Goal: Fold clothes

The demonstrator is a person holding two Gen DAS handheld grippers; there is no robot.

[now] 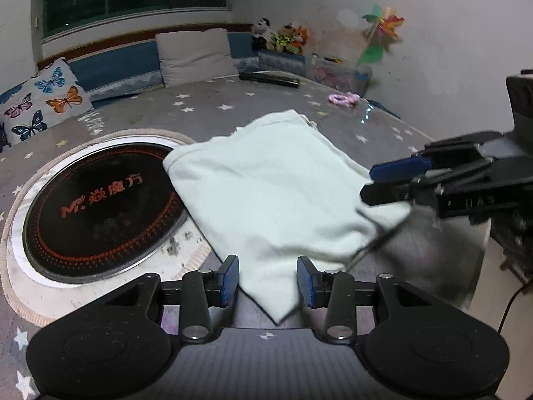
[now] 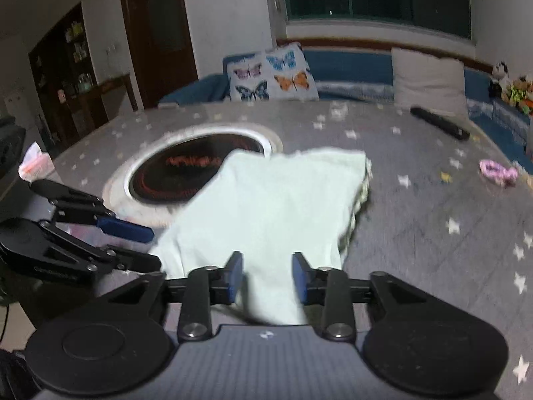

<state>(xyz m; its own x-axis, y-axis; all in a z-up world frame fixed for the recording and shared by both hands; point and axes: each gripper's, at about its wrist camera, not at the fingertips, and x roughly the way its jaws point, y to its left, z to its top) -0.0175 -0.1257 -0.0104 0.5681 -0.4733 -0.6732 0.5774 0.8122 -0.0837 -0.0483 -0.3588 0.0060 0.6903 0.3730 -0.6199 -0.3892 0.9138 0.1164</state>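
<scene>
A pale green folded cloth lies on the grey star-patterned table, its left edge over a round black cooktop. My left gripper is open, and the cloth's near corner lies between its blue pads. In the left wrist view, my right gripper is at the cloth's right edge with its fingers apart. From the right wrist, the cloth runs between the open right gripper. The left gripper stands open at the cloth's left edge.
The cooktop is set into the table. At the far side lie a black remote and a pink hair tie. Butterfly pillows and a bench line the back. The table's right edge is close.
</scene>
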